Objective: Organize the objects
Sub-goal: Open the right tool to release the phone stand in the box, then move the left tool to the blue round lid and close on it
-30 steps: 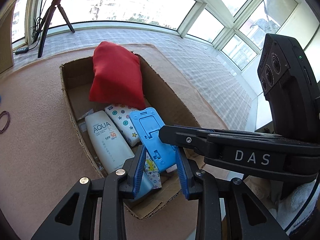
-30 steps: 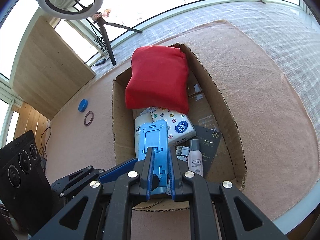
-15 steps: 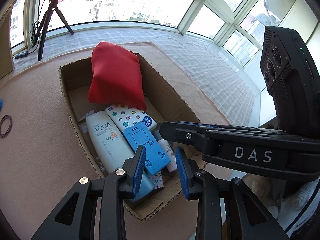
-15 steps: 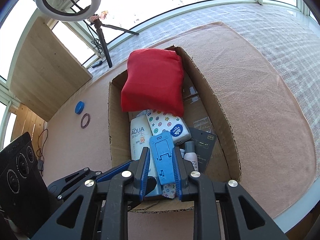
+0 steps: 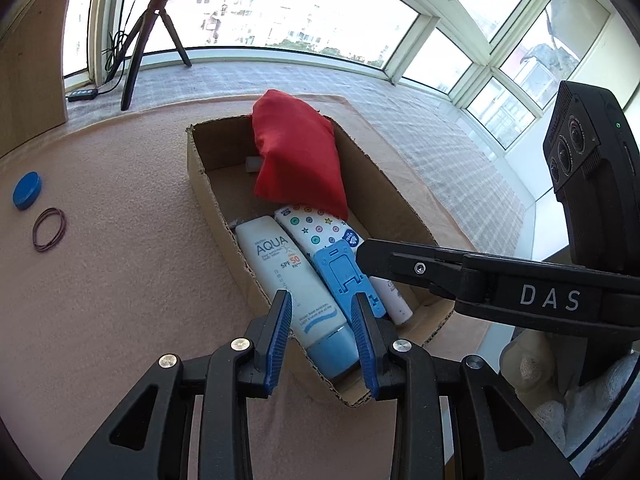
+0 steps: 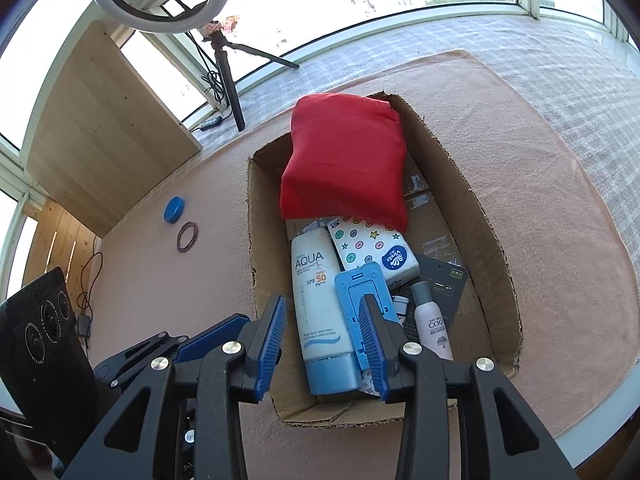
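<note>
The blue phone stand [image 6: 362, 308] is lying inside the cardboard box [image 6: 496, 280], resting between the AQUA sunscreen tube [image 6: 316, 300] and the small white bottle [image 6: 430, 330]. The right gripper [image 6: 322, 340] is hanging above it with fingers spread wide and gripping nothing; the left gripper [image 5: 320, 340] is likewise open and empty. Outside the box, 2 items are waiting on the pink mat: the blue cap [image 6: 175, 209] and the rubber band [image 6: 188, 237]. Lifting straight clear of the box rim before reaching toward them is probably the safest approach.
</note>
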Tool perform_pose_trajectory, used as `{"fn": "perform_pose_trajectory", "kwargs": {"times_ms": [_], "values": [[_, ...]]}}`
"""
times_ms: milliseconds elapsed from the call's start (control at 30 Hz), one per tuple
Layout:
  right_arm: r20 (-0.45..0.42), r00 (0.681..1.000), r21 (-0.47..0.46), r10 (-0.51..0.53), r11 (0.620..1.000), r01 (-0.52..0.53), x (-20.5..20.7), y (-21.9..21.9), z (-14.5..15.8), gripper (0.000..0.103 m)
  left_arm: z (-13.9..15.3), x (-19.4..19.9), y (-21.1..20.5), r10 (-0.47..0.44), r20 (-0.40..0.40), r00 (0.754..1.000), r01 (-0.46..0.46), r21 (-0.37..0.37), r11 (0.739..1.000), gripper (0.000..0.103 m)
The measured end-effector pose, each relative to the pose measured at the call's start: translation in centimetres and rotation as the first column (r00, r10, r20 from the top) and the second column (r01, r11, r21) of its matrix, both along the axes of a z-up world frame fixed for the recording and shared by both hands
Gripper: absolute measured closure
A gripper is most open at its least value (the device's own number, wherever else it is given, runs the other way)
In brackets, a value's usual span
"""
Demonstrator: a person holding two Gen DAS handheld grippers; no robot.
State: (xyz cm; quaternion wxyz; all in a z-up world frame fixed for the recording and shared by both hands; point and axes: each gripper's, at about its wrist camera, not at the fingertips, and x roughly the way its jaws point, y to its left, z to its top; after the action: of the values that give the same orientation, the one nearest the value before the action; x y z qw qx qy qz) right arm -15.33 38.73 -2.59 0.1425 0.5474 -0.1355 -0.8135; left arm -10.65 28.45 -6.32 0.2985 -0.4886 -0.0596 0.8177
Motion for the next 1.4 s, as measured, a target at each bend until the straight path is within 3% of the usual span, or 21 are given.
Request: {"fn": "perform_pose_trajectory", "kwargs": {"times_ms": [200,467,733,1067,1400], "values": [[-0.011,1.0,0.001,0.012,1.0,-0.012,0.4,-1.8,0.2,0.062,-0.3,-0.6,-5.9,0.108,0.004,0.994,-0.108,-0.018,0.994,0.07],[-0.025,0.999,0.026,0.043,0.999,-0.042,0.5,-4.8,0.3,0.048,-1.0,-1.6,-14.3,0.255,0.003,0.967,-0.255,-0.048,0.966,0.07],[-0.032,0.996,0.057,0.082,0.995,-0.08,0.0,-8.4,0.3,0.048,-1.0,-3.0,-20.7,0.348,-0.018,0.937,-0.348,-0.082,0.934,0.07],[-0.061,0.987,0.075,0.147,0.987,-0.142,-2.2,-13.4,0.7,0.048,-0.6,-6.1,-26.2,0.431,-0.047,0.901,-0.434,-0.104,0.895,0.069],[-0.073,0.978,0.074,0.197,0.979,-0.192,-2.9,-17.5,0.5,0.048,-0.4,-12.1,-28.4,0.467,-0.061,0.882,-0.471,-0.108,0.876,0.069]]}}
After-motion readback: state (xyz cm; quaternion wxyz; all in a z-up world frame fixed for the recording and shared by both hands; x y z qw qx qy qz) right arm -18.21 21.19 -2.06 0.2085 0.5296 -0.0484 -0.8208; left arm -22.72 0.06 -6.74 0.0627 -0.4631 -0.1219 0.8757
